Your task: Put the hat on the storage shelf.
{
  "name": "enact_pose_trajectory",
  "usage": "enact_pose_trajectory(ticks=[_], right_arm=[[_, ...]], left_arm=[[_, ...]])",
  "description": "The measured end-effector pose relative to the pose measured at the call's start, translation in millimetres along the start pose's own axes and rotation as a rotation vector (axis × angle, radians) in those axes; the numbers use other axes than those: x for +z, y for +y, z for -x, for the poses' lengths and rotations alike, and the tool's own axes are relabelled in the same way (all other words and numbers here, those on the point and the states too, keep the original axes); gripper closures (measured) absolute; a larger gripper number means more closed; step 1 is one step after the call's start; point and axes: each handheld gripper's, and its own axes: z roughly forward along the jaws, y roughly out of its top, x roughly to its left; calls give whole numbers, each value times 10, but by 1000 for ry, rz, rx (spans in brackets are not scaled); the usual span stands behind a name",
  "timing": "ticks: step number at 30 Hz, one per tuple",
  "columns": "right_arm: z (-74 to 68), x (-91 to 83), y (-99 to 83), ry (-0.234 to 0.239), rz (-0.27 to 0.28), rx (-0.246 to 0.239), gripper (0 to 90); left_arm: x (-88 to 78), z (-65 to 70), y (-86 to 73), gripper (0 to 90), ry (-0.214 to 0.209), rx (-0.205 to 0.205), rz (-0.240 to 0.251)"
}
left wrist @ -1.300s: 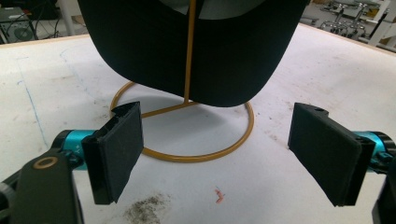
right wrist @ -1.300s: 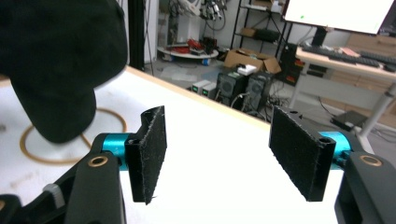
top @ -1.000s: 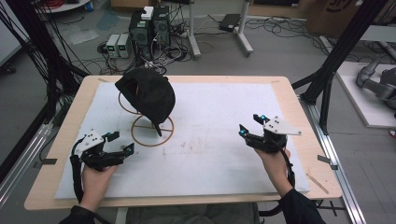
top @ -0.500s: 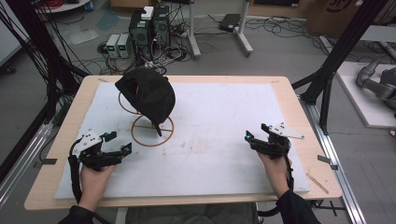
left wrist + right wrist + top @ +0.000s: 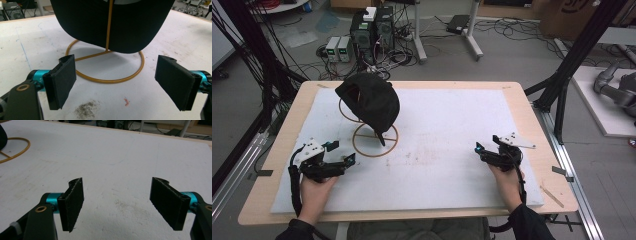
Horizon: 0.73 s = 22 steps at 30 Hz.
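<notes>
A black cap hangs on a yellow wire stand at the mat's left half. In the left gripper view the cap and the stand's ring lie straight ahead. My left gripper rests low at the front left, a short way in front of the ring, and it is open with nothing between its pads. My right gripper sits low over the mat at the front right, far from the cap. Its jaws have just been opening and stand wide, with only bare mat between them.
A white mat covers most of the wooden table. A grey smudge and a small red mark stain the mat near the left gripper. Computers, cables and black frame posts stand beyond the table.
The right gripper has sunk toward the mat and drawn a little nearer the front edge. The left gripper, the cap and the stand have stayed put.
</notes>
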Motion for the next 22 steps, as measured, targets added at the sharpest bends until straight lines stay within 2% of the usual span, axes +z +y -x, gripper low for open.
enact_pose_trajectory(ticks=[22], right_arm=[[-37, 23, -11, -3, -9, -37, 271]], left_arm=[[23, 15, -10, 174, -3, 13, -13]])
